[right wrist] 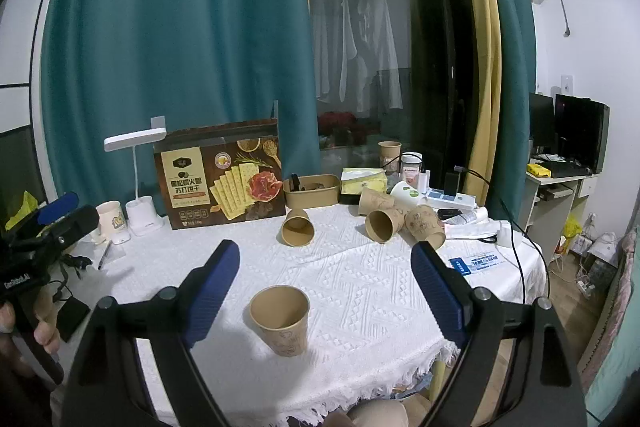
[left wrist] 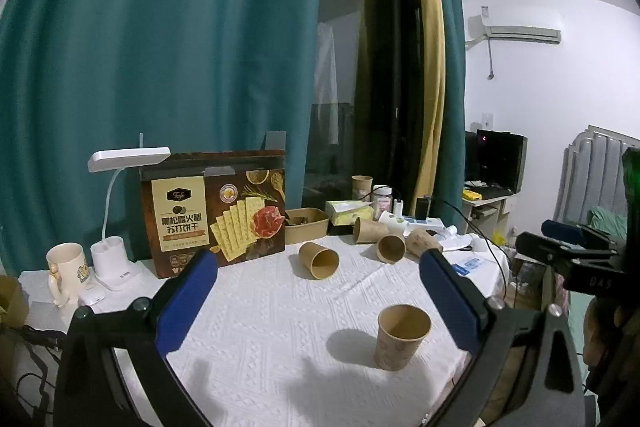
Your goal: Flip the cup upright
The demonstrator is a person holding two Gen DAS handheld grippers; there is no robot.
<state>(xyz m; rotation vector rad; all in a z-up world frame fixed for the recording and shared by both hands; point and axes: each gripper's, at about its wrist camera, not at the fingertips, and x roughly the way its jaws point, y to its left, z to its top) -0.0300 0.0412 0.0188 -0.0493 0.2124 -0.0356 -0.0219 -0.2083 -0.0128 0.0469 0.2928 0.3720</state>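
Cup (right wrist: 281, 319) stands upright on worktop (right wrist: 360, 287); both my tongs, left (left wrist: 318, 297) and right (right wrist: 326, 289), released, gripping nothing.

Table (right wrist: 360, 291) in white cloth, upright cup (right wrist: 281, 321), cracker box (right wrist: 222, 179)

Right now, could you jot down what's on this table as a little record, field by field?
Surface: round table with a white textured cloth
Upright cup: brown paper cup near the front edge, mouth up
Tipped cups: one alone mid-table; three more on their sides to its right
Back row: cracker box, white desk lamp, mug, tissue box
Left tool: open, holding nothing
Right tool: open, holding nothing
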